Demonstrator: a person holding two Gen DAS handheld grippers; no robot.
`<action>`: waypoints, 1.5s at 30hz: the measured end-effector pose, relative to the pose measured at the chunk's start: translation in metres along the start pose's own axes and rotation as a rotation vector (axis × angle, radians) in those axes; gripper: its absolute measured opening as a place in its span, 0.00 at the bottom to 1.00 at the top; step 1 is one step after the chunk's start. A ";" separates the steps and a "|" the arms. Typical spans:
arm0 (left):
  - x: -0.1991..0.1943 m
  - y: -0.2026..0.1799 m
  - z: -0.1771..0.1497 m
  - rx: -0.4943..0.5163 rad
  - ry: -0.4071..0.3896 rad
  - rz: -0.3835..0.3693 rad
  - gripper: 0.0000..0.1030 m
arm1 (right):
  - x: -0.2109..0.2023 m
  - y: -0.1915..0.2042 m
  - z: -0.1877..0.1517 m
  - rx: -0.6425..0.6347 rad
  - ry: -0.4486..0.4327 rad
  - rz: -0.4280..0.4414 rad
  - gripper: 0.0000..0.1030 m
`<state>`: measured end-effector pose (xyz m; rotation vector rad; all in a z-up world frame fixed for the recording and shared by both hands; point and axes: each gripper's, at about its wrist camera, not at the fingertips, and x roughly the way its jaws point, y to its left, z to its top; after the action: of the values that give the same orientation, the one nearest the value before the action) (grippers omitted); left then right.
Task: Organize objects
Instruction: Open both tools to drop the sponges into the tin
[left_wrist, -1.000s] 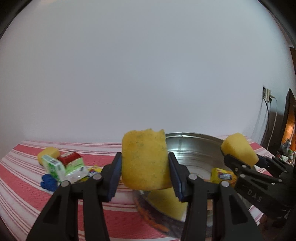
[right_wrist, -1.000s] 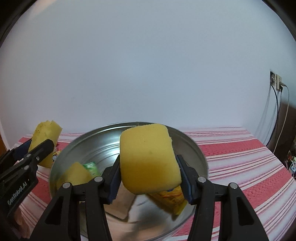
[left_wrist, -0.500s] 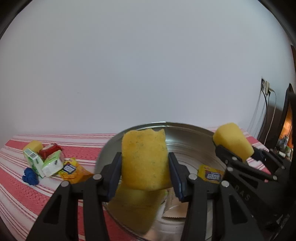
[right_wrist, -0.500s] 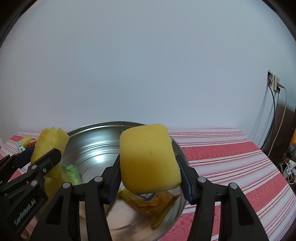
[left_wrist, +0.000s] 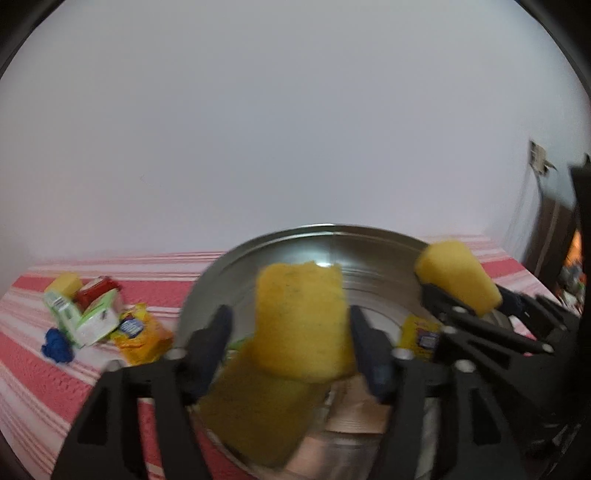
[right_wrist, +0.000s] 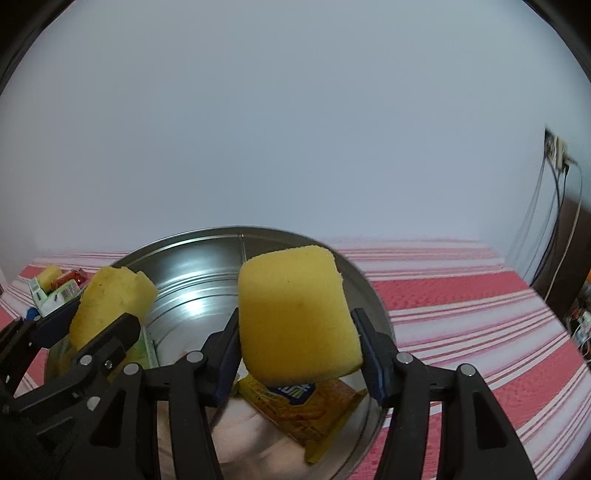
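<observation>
Sponges: two, both over the steel bowl (left_wrist: 369, 236).

- Pitted sponge (left_wrist: 301, 321) sits between the left gripper (left_wrist: 291, 332) pads. The jaws have just been opening and there is a clear gap on each side, so nothing is clamping it. It is upright above the bowl's near half. The left view is motion-blurred.
- Smooth sponge (right_wrist: 295, 314) is in the right gripper (right_wrist: 297, 339), slightly tilted, over the bowl's right half. These jaws have just been opening a little too, but both pads look pressed against its sides, so I read it as gripped.
- Both grippers point down into the bowl side by side, near each other but not touching.
- In the bowl: a third yellow sponge (left_wrist: 255, 402) under the left gripper, a yellow snack packet (right_wrist: 306, 410) under the right one, and some pale wrapper on the bottom that is too blurred to identify.
- The bowl stands on a red-and-white striped cloth (right_wrist: 461, 306).
- Left of the bowl on the cloth is a loose pile: a yellow packet (left_wrist: 138, 332) just beside the rim, then green-white cartons (left_wrist: 79, 321), a red packet (left_wrist: 98, 293), a small yellow sponge (left_wrist: 66, 282) and a blue lump (left_wrist: 55, 345).
- Behind is a plain white wall, with a wall socket (right_wrist: 556, 147) and cables at far right.
</observation>
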<state>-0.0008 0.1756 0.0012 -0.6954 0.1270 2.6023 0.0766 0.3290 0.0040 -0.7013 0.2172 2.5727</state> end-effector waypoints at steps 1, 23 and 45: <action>-0.001 0.005 0.000 -0.018 -0.012 0.022 0.85 | 0.000 -0.001 0.000 0.011 0.001 0.001 0.67; -0.043 0.050 -0.003 -0.015 -0.246 0.180 1.00 | -0.059 -0.015 -0.003 0.147 -0.274 -0.030 0.78; -0.060 0.065 -0.011 -0.062 -0.179 0.114 1.00 | -0.082 0.012 -0.017 0.097 -0.457 -0.131 0.86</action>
<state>0.0224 0.0919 0.0196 -0.4854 0.0323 2.7732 0.1411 0.2814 0.0319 -0.0788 0.1399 2.4956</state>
